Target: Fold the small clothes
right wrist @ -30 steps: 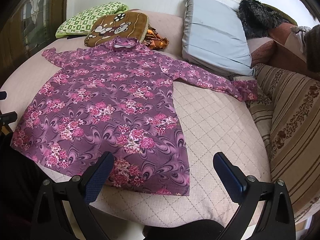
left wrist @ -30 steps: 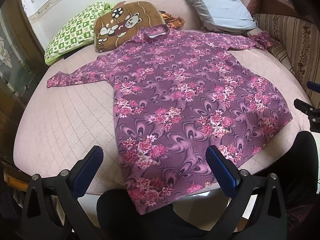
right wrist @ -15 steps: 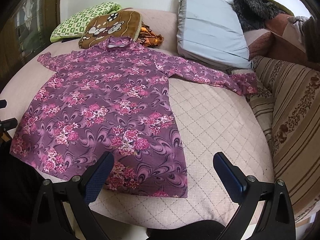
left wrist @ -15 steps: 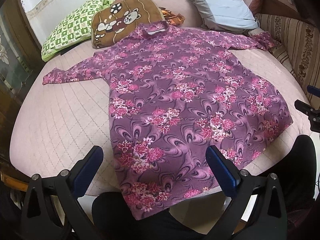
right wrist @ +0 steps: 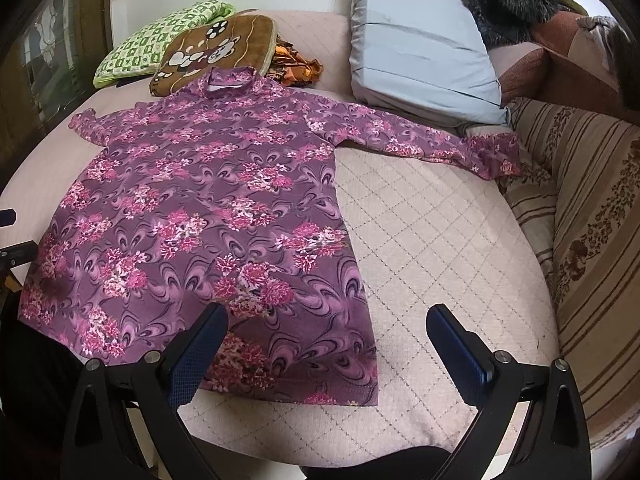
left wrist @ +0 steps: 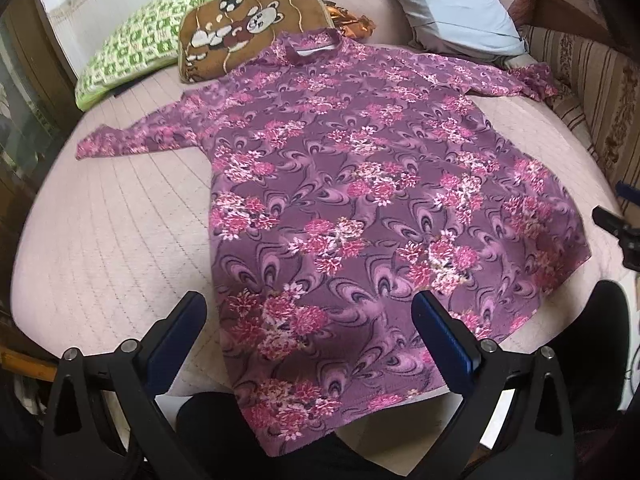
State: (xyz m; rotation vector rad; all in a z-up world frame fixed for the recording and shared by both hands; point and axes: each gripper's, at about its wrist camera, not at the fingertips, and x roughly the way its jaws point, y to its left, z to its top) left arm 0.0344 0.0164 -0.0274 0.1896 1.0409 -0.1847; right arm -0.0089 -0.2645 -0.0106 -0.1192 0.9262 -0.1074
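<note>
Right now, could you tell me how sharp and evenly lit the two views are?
Left wrist view: slightly soft, likely motion blur, across the top; the bed edge bows from fisheye. Right wrist view: sharper, quilting crisp on the bed, corners dark, a shadow on the top's hem.

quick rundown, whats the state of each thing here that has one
purple floral long-sleeved top: spread flat on the bed, unfolded, both sleeves out, hem over the near edge
left gripper: open, empty, above the hem
right gripper: open, empty, above the top's hem corner
pale blue pillow: propped at the head of the bed
brown bear-print cushion: lying behind the collar
green checked pillow: lying flat
pink quilted bed cover: smooth
</note>
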